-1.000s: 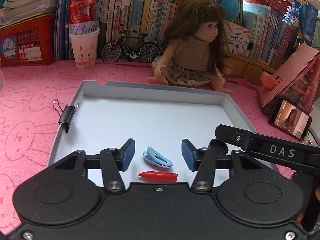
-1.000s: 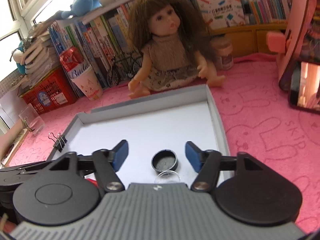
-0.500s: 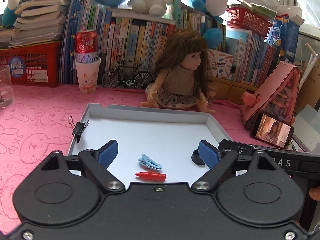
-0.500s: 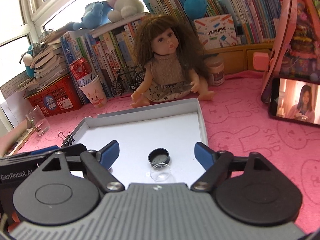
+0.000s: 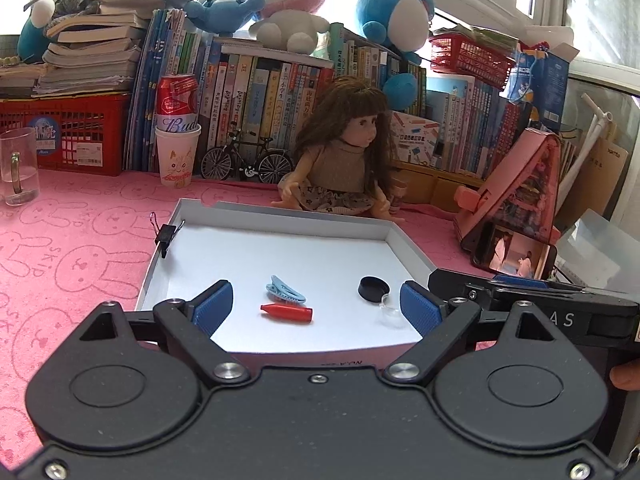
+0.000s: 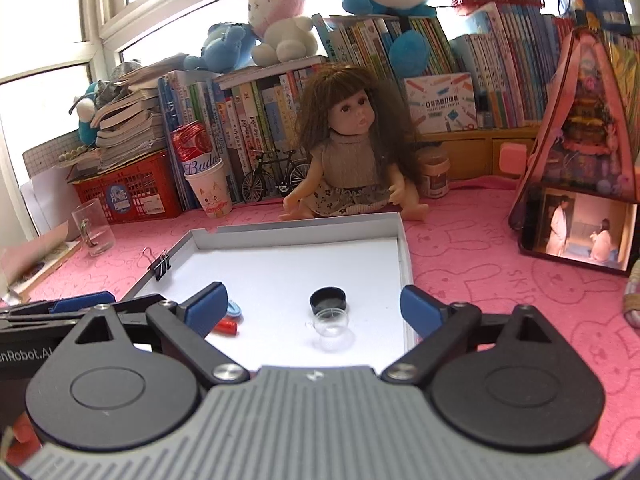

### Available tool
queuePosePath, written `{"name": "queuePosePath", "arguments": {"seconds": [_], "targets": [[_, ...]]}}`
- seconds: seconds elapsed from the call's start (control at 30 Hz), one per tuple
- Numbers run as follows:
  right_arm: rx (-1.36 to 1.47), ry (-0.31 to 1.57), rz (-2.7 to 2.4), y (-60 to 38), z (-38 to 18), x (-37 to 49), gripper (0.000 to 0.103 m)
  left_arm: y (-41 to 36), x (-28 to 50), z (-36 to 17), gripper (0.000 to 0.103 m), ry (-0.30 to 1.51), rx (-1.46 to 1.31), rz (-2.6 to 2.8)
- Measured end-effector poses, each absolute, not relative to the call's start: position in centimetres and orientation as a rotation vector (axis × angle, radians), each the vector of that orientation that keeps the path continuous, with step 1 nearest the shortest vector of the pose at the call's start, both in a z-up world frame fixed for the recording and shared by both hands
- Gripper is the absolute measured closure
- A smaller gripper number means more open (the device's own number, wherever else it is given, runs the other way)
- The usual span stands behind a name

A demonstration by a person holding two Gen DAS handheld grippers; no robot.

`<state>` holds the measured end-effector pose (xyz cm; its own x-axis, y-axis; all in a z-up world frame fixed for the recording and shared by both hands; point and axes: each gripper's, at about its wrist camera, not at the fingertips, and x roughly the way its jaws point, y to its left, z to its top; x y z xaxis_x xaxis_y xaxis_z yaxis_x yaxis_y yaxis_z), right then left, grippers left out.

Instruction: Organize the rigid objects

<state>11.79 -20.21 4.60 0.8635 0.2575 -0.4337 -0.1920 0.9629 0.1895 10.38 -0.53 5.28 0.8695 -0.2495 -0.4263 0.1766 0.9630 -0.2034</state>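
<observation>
A white shallow tray (image 5: 280, 216) (image 6: 405, 248) lies on the pink cloth. In it lie a light blue hair clip (image 5: 285, 291) (image 6: 234, 308), a red pen cap (image 5: 286, 313) (image 6: 226, 326), a black round lid (image 5: 373, 288) (image 6: 329, 300) and a small clear cup (image 5: 390, 314) (image 6: 331, 326). A black binder clip (image 5: 165, 234) (image 6: 160, 266) grips the tray's left wall. My left gripper (image 5: 316, 310) is open and empty above the tray's near edge. My right gripper (image 6: 314, 306) is open and empty, just behind the lid and cup.
A doll (image 5: 344, 160) (image 6: 352, 152) sits behind the tray. A phone (image 5: 514, 252) (image 6: 580, 232) leans on a pink stand at right. A paper cup with a can (image 5: 178, 148) (image 6: 206, 184), a glass mug (image 5: 18, 172) (image 6: 92, 228) and books line the back.
Both grippers have opened wider and drawn back and up from the tray. The clip, cap, lid and cup stay where they lay.
</observation>
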Motion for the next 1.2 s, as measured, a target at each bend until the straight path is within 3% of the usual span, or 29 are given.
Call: {"name": "queuePosePath", "arguments": {"seconds": [1.2], "targets": [[-0.008,0.4,0.257,-20.0,2.4,2.6,0.002,-0.1,2.7,3.6,0.012,0.422,-0.061,-0.324]]}}
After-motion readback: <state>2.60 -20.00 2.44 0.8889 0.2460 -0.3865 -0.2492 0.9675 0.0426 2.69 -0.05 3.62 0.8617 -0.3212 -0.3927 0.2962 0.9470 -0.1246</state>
